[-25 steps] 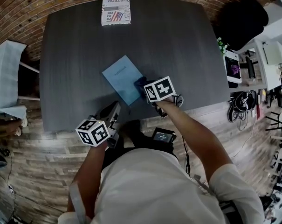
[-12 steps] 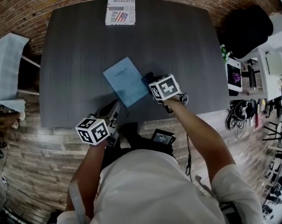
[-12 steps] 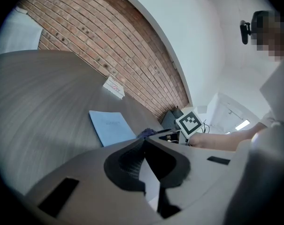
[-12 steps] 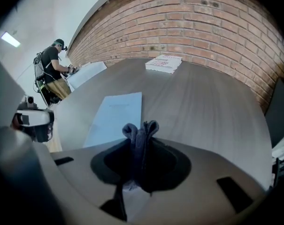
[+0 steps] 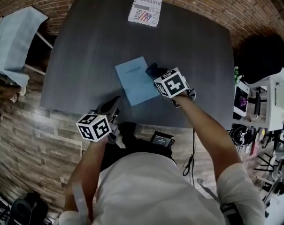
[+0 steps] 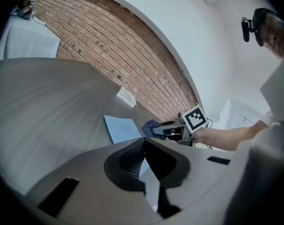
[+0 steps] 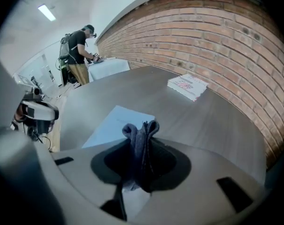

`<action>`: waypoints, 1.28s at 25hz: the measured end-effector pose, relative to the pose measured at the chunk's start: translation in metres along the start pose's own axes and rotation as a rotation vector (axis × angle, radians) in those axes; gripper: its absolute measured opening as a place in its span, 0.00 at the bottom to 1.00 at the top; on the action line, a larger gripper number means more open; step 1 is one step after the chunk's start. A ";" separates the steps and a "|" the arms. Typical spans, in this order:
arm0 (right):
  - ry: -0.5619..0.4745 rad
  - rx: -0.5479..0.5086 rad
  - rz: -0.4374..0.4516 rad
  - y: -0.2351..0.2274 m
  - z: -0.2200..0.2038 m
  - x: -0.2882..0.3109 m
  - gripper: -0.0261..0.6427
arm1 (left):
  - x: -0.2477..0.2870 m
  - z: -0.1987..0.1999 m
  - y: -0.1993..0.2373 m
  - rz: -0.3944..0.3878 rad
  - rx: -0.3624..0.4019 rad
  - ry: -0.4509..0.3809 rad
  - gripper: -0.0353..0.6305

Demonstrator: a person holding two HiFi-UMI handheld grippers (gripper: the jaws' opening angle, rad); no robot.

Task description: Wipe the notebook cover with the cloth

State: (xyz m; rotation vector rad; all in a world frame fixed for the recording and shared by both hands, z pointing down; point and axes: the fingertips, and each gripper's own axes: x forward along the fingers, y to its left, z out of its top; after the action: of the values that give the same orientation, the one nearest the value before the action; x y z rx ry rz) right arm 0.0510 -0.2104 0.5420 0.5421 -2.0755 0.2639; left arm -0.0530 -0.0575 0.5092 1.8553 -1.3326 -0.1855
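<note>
Right gripper has its jaws pinched narrow on a bunched dark cloth, a fold of which stands up between the pads and juts past the tips, likely so that fabric and not plastic meets the surface. It is held low at the far right edge of the pale blue notebook, which lies flat and closed, turned at a slant, near the middle of the dark table, a little toward the person's side. From the head view the cloth seems to sit at the cover's corner, but I cannot tell whether it presses on the cover or hangs just off it. That start at one edge suits a stroke drawn across the cover toward the person. Left gripper has its jaws closed together on nothing and rests back at the near table edge, well apart from the notebook; it does not pin the book, so a firm drag could slide the light cover along the smooth top. Farther out, a printed box lies at the far edge by the brick wall, well clear of any wiping path. A black chair stands off to the right, a pale-covered side table to the left, and another person works at a distant bench. Nothing lies between cloth and cover.
</note>
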 end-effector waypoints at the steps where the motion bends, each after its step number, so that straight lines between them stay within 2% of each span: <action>1: -0.005 -0.034 0.010 0.002 0.007 0.004 0.21 | -0.001 0.000 0.002 0.012 -0.005 -0.009 0.06; 11: -0.002 -0.324 0.075 0.044 0.073 0.045 0.21 | -0.008 -0.009 0.023 0.063 -0.083 -0.054 0.06; 18: 0.002 -0.588 0.079 0.088 0.114 0.081 0.21 | -0.020 -0.018 0.029 0.076 -0.135 -0.091 0.07; 23: 0.015 -0.665 0.059 0.103 0.128 0.102 0.21 | -0.029 -0.031 0.029 0.078 -0.149 -0.081 0.07; 32: 0.059 -0.759 0.052 0.126 0.101 0.108 0.21 | -0.042 -0.051 0.022 0.067 -0.150 -0.057 0.07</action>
State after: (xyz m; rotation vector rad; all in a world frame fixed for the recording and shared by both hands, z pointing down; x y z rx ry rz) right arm -0.1344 -0.1686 0.5821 0.0153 -1.9443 -0.4645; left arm -0.0588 0.0026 0.5434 1.6889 -1.3789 -0.2973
